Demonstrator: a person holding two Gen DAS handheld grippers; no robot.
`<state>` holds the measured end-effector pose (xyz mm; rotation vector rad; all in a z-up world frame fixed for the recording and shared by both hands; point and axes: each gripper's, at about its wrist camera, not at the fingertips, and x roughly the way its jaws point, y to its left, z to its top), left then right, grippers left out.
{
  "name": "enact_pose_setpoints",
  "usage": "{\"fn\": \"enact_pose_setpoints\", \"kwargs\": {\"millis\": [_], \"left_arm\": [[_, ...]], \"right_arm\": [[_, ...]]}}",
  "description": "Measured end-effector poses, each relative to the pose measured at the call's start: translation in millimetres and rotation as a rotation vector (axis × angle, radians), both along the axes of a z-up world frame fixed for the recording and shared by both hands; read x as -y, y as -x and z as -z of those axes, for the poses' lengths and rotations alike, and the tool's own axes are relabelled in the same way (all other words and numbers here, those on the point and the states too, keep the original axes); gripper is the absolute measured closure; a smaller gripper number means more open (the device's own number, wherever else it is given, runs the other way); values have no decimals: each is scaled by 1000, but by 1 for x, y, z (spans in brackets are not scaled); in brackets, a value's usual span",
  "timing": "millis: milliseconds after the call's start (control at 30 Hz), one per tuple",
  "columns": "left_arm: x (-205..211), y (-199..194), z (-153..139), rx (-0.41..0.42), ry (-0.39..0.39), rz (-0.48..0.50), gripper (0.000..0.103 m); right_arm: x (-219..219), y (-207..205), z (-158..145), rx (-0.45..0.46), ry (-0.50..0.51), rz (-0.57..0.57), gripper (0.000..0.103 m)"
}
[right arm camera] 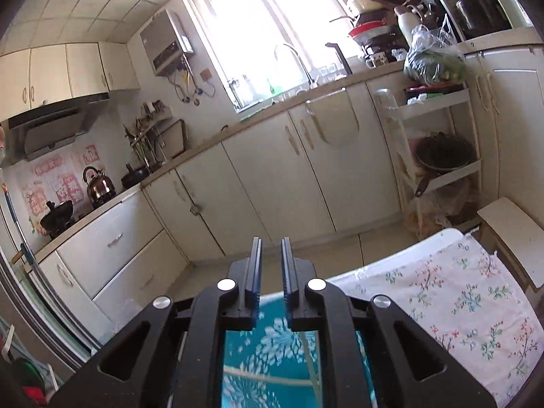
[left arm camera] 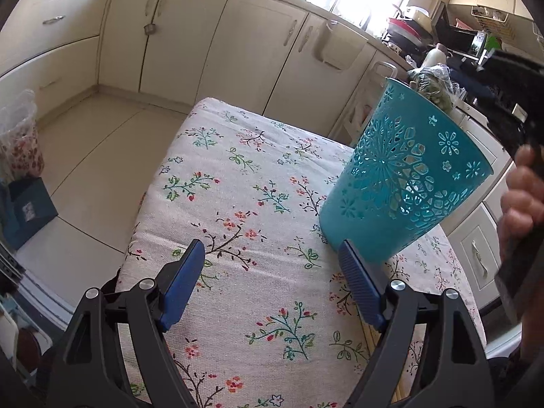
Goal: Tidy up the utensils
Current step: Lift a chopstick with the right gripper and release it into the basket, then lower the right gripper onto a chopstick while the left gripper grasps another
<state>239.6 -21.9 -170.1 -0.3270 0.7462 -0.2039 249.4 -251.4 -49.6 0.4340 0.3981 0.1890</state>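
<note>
Our left gripper (left arm camera: 272, 258) hangs with its fingers spread wide and empty above the floral tablecloth (left arm camera: 238, 183), and the teal utensil basket (left arm camera: 404, 176) stands tilted just ahead of the right-side finger, at its tip. Our right gripper (right arm camera: 271, 255) has its fingers drawn close with a narrow gap; the basket lies below and behind them, and we cannot tell whether they grip its rim

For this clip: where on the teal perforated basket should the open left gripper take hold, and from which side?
Probably the rim wall of the teal basket, approached from above. It stands tilted on the floral cloth, widening upward, so its body looks too broad for the open left gripper; the thin wall at the rim fits between the fingers. Whether the right gripper holds anything is unclear.
</note>
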Motion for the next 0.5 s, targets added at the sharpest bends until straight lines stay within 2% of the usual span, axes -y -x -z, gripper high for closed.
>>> {"fn": "enact_pose_setpoints", "kwargs": {"millis": [100, 167, 233, 333, 400, 467, 500], "left_arm": [[-1, 1, -1, 3, 5, -11, 26], [-4, 4, -5, 23, 9, -25, 26], [-3, 11, -11, 47, -13, -27, 26], [-3, 22, -18, 61, -27, -16, 26], [-4, 30, -20, 58, -37, -15, 25], [-4, 35, -21, 52, -41, -9, 25], [-4, 39, -22, 48, -49, -9, 25]], "right_arm": [[1, 27, -2, 8, -5, -7, 90], [3, 61, -5, 24, -1, -10, 89], [2, 90, 3, 0, 12, -18, 88], [-7, 123, 40, -142, 67, -54, 88], [-15, 134, 79, -279, 111, -80, 88], [-18, 131, 107, -412, 112, -107, 88], [-21, 128, 114, -448, 120, -118, 89]]}}
